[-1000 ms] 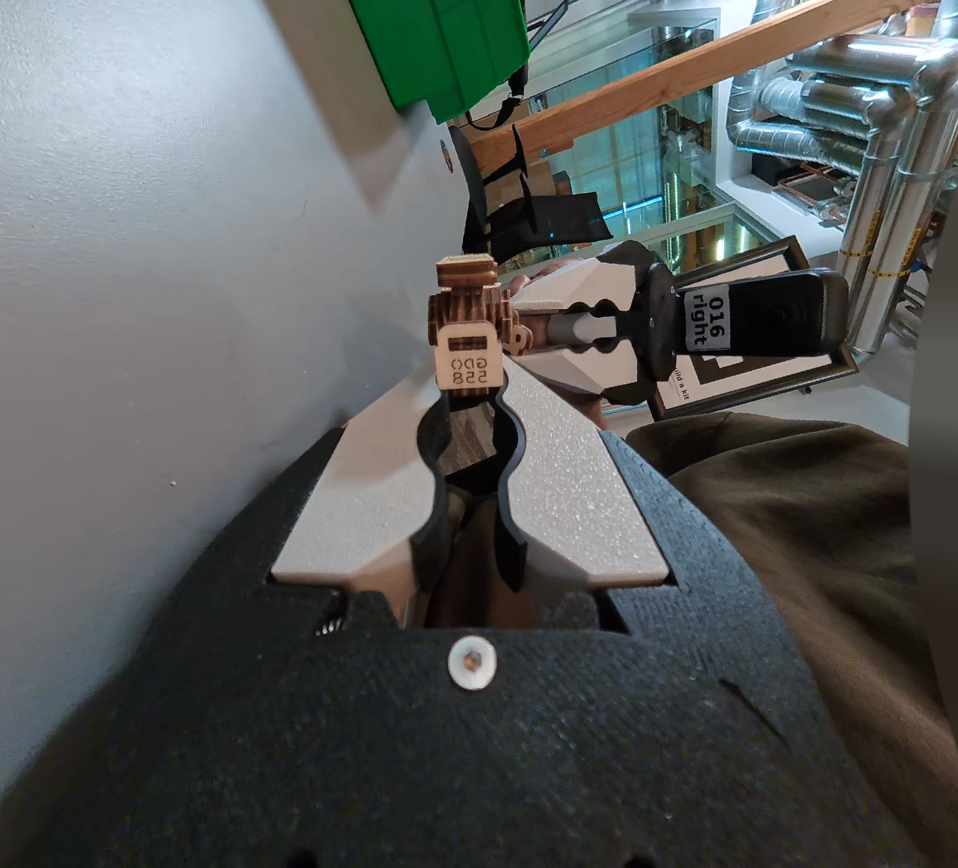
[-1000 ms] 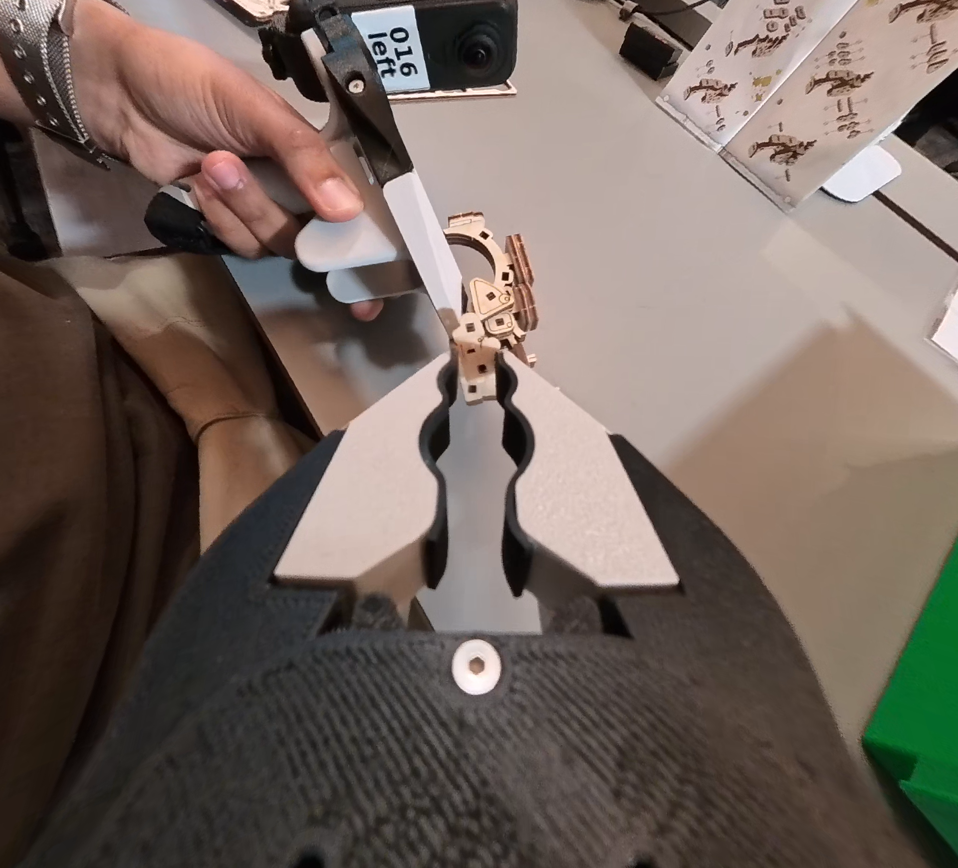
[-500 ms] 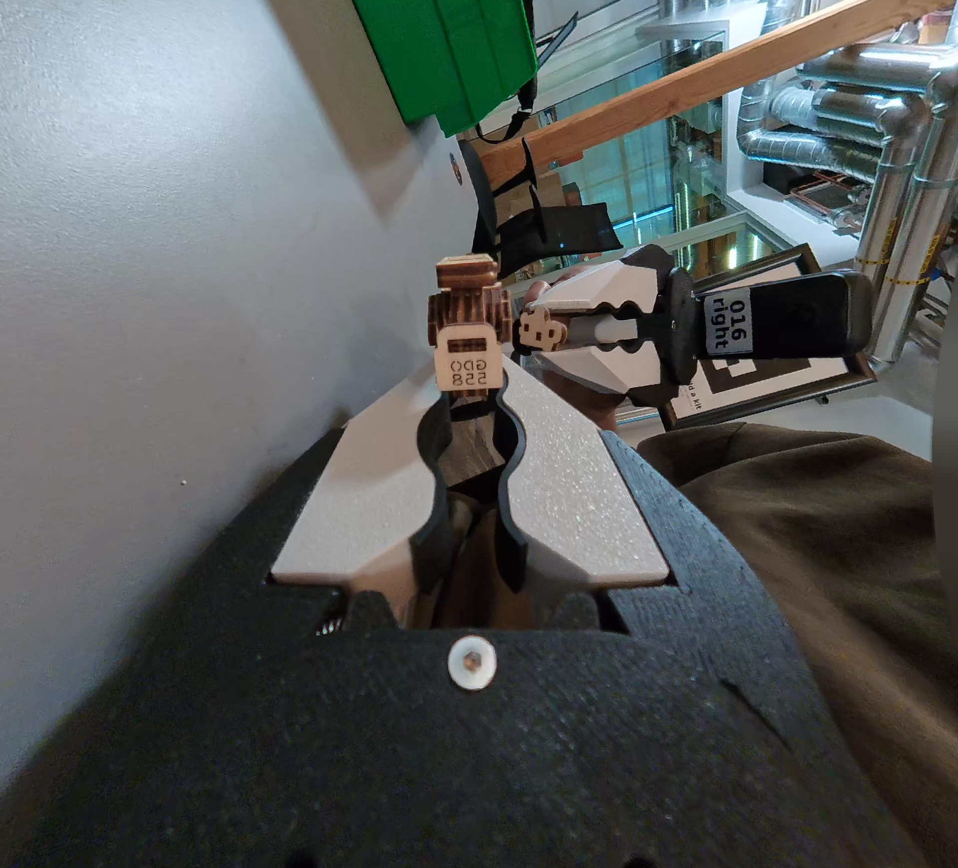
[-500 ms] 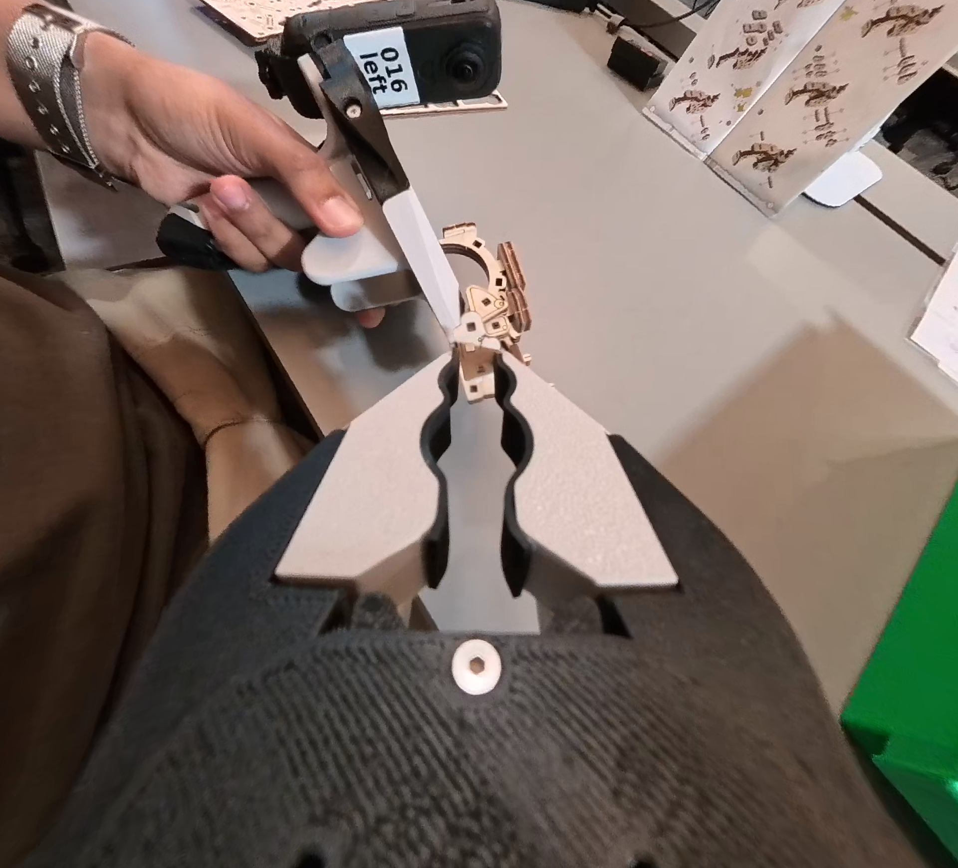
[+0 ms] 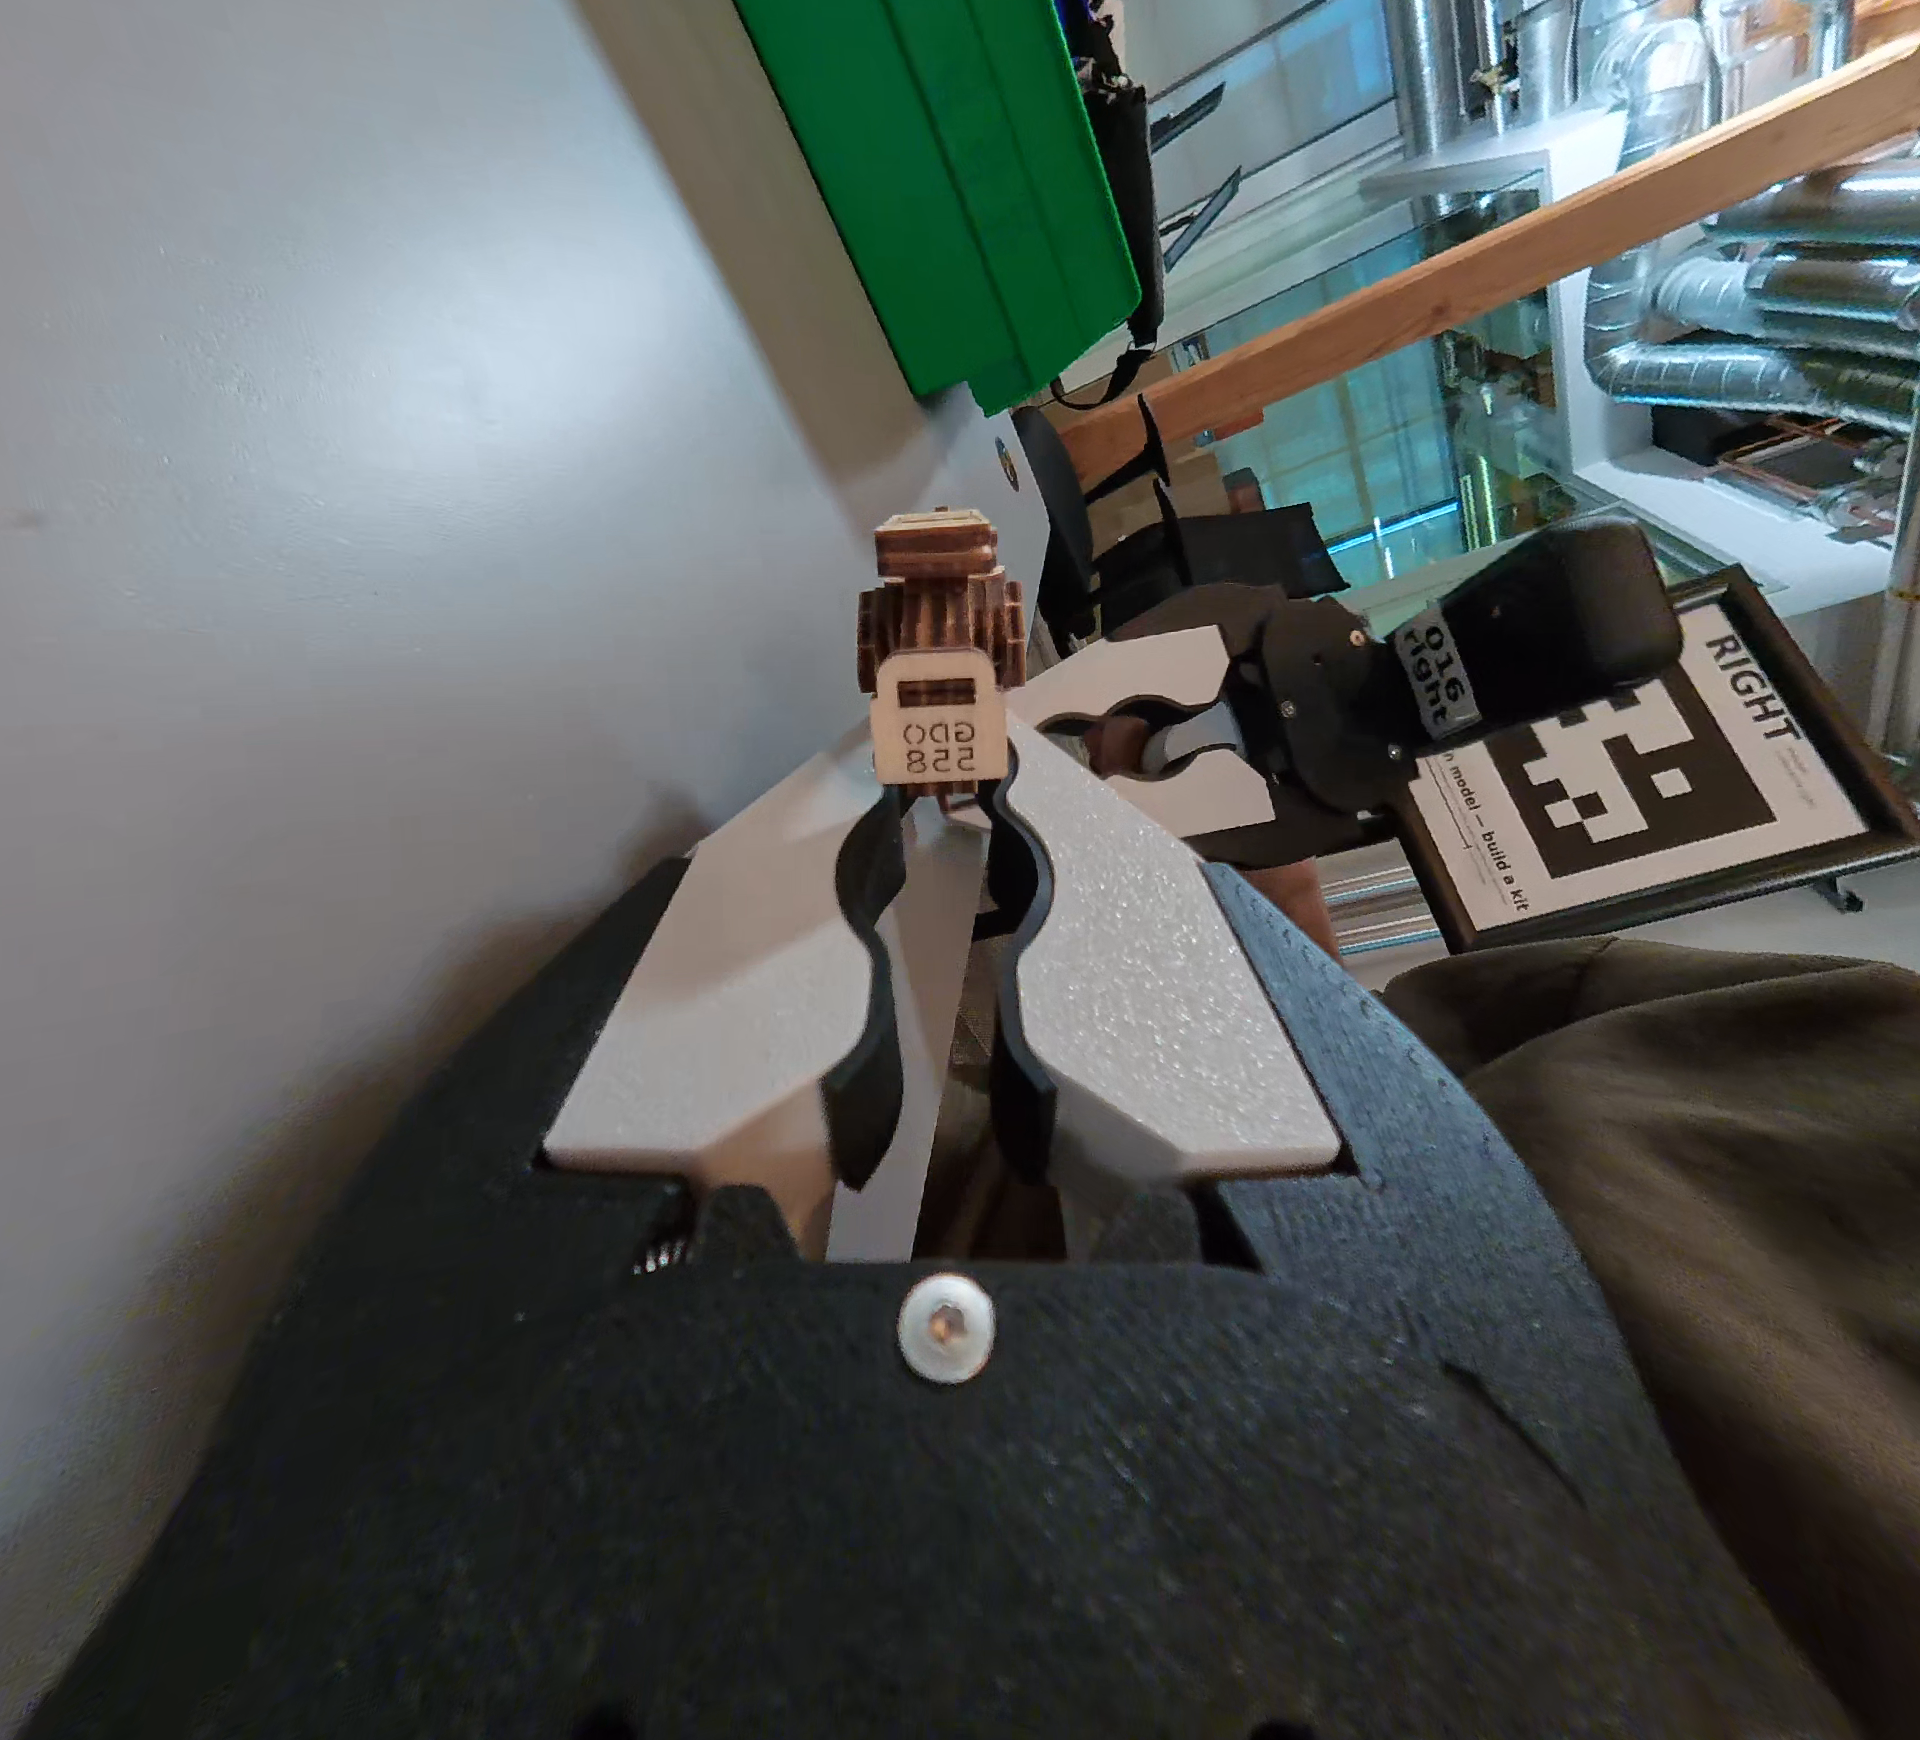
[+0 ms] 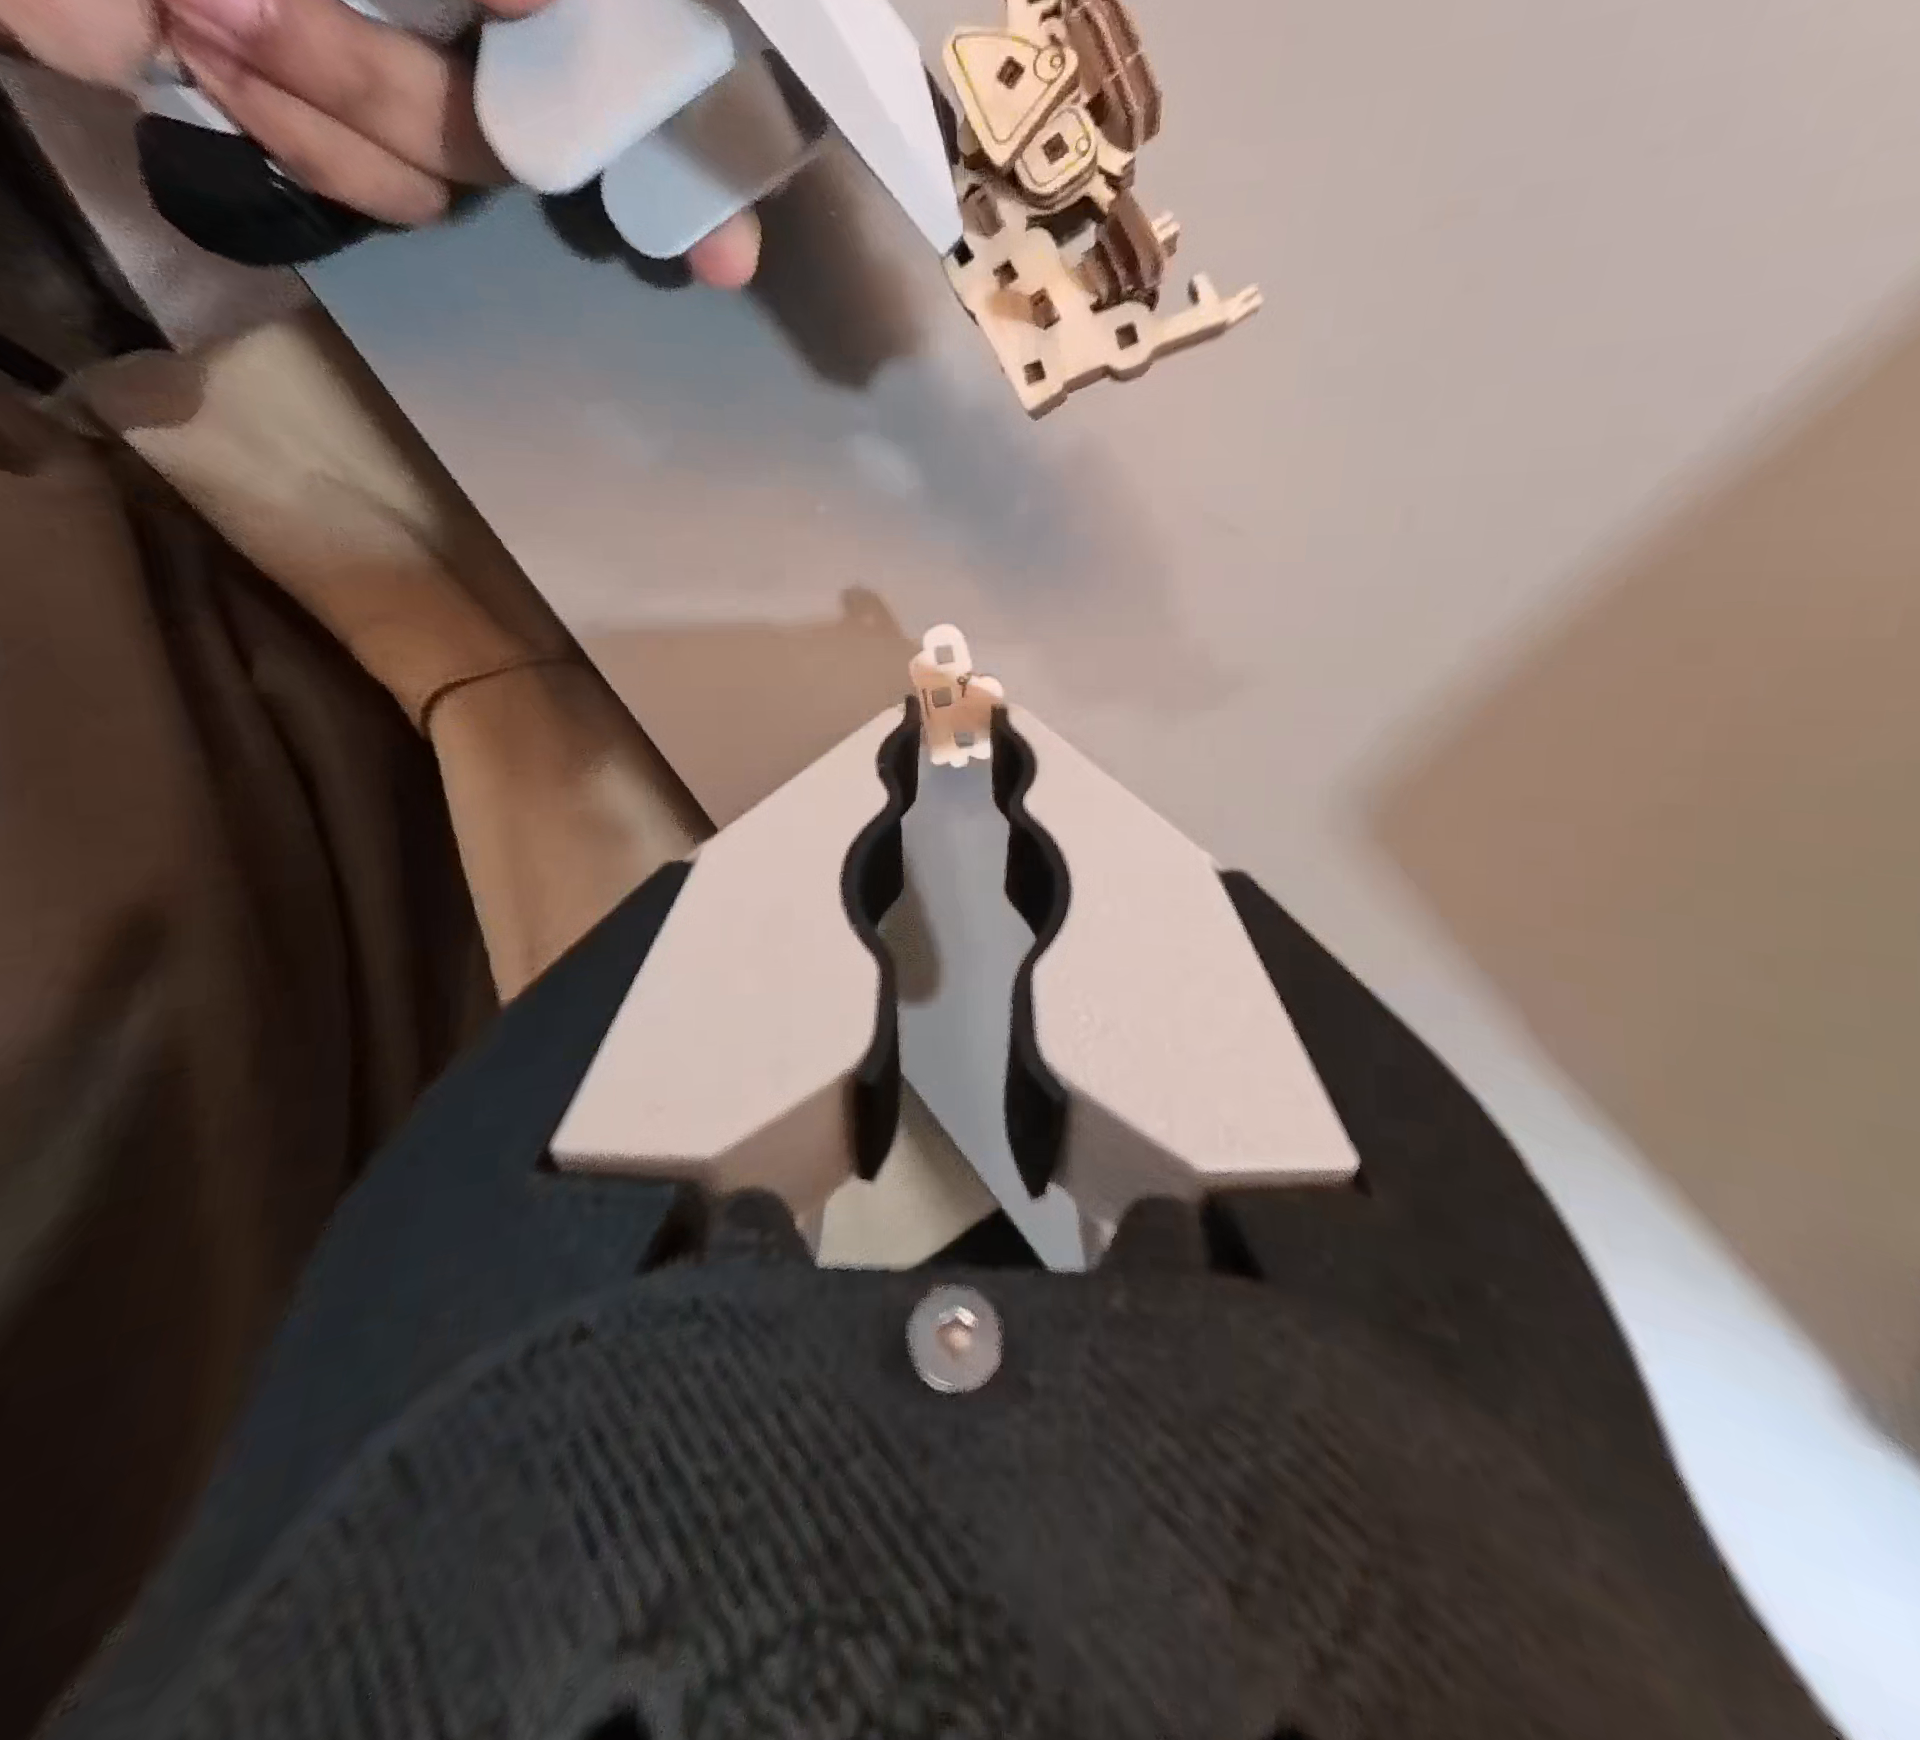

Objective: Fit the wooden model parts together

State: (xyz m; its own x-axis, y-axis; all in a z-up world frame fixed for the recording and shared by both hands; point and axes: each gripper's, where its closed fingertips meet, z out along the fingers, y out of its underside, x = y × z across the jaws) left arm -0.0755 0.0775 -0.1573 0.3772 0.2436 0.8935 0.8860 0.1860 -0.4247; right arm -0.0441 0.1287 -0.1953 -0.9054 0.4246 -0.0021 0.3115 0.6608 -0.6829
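My left gripper [image 5: 943,771] is shut on the partly built wooden model [image 5: 940,651], which sticks out past the fingertips with its numbered end plate facing the camera. In the right wrist view the model [image 6: 1060,132] hangs at the top, held at the tip of the left gripper [image 6: 948,227] above the grey table [image 6: 1455,184]. My right gripper [image 6: 954,726] is shut on a small pale wooden piece [image 6: 949,677], well apart from and below the model. In the left wrist view the right gripper [image 5: 1060,722] sits just right of the model; its piece is hidden there.
A green bin [image 5: 935,111] stands on the table [image 5: 312,340] beyond the model. A framed marker sign [image 5: 1662,776] stands behind the right gripper. A person's hand [image 6: 312,7] holds the left gripper; brown clothing [image 6: 156,807] lies at the table's edge. Spacing between my two grippers at the tips: around 8 centimeters.
The right gripper has drawn back from the model with the small piece still in it, so a clear gap has opened between piece and model. The left gripper keeps its hold.
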